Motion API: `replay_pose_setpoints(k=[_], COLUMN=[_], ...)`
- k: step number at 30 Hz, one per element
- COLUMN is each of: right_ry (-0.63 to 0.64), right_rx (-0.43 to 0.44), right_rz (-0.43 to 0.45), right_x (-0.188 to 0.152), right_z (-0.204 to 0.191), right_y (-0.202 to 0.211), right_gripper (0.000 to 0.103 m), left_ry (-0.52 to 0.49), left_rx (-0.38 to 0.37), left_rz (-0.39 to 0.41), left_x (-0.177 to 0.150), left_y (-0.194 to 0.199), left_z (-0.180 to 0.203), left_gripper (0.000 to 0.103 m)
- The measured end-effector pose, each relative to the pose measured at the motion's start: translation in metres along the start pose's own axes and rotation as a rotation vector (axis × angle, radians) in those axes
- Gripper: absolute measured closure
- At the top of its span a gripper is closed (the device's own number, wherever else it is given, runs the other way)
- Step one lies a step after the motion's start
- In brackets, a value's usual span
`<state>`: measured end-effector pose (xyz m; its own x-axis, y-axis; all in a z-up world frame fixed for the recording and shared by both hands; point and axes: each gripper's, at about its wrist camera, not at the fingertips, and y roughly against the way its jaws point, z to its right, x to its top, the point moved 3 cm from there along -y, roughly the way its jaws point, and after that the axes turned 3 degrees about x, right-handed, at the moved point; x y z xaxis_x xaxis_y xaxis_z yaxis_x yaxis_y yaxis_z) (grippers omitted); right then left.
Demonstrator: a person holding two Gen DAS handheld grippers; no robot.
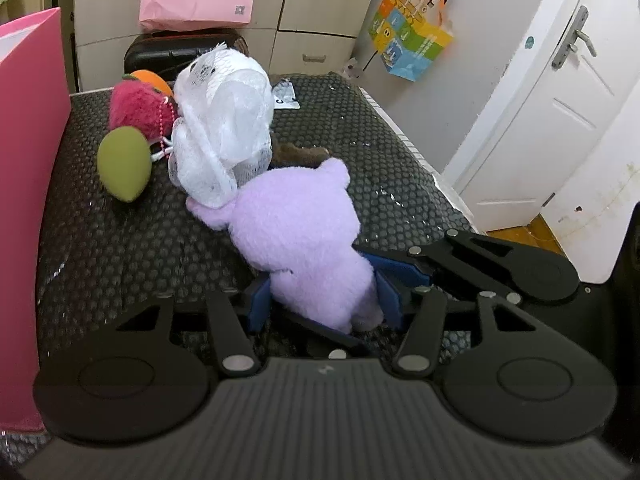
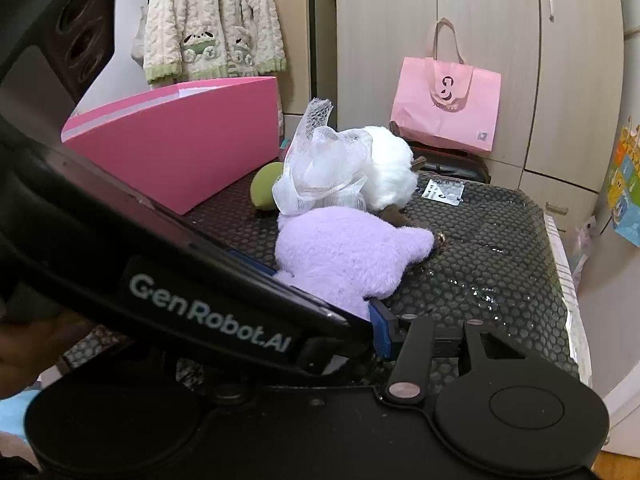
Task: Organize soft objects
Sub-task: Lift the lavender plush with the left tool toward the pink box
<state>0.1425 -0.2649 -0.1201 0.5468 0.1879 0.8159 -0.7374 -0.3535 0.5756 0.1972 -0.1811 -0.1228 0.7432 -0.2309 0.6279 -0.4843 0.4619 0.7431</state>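
1. Left wrist view: left gripper (image 1: 320,306) angles downward, blue pads pinching the purple plush (image 1: 304,236).
2. Right gripper (image 2: 360,312) also clamps it — black mat (image 2: 500,280) bare rightward.

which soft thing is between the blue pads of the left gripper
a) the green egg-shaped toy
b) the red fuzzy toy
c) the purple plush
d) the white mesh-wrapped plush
c: in the left wrist view the left gripper has a blue pad pressed against each side of the purple plush, while the green toy, red toy and white mesh-wrapped plush lie farther back on the dark mat.
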Motion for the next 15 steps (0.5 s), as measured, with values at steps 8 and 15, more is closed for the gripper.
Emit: replay_pose_setpoints(k=[8, 15], right_ry=[0.01, 0.029], right_rx=[0.017, 0.023], right_rz=[-0.014, -0.066], right_x=[-0.002, 0.002], right_z=[-0.018, -0.043], right_y=[0.018, 0.037], right_gripper=[0.047, 0.047], left_ry=[0.002, 0.05], left_rx=[0.01, -0.012], left_rz=[-0.016, -0.039], left_x=[-0.014, -0.028], left_y=[0.024, 0.053], left_z=[0.003, 0.001], left_gripper=[0.05, 0.05])
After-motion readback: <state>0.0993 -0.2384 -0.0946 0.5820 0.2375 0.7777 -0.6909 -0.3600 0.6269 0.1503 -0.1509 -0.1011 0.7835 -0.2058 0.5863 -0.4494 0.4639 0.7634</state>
